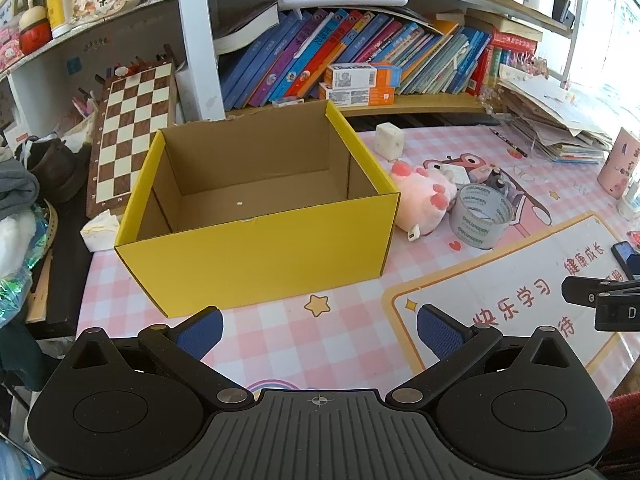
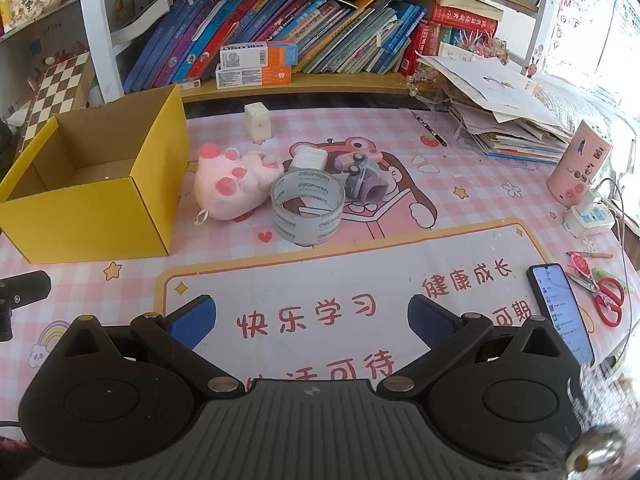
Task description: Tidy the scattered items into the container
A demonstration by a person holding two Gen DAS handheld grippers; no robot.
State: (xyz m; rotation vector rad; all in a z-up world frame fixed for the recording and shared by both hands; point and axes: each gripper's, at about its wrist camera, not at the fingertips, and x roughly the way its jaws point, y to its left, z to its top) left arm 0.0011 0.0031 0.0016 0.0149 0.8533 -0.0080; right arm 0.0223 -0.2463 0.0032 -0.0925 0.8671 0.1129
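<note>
An open yellow cardboard box [image 1: 256, 256] [image 2: 92, 216] stands on the pink checked mat, empty inside. Right of it lie a pink plush paw [image 1: 424, 196] [image 2: 232, 184], a roll of clear tape [image 1: 480, 216] [image 2: 308, 210], a small grey-and-pink toy [image 2: 362, 178] and a white pack [image 2: 308, 158] behind the tape. A cream cube [image 1: 389, 141] [image 2: 258, 121] stands further back. My left gripper [image 1: 320, 326] is open and empty in front of the box. My right gripper [image 2: 312, 318] is open and empty, well short of the tape.
A bookshelf with leaning books [image 2: 280, 28] runs along the back. A chessboard [image 1: 128, 132] leans at the left. A paper pile [image 2: 500, 112], pink cup [image 2: 576, 164], phone [image 2: 560, 312], red scissors [image 2: 608, 300] and power strip [image 2: 588, 218] sit at the right.
</note>
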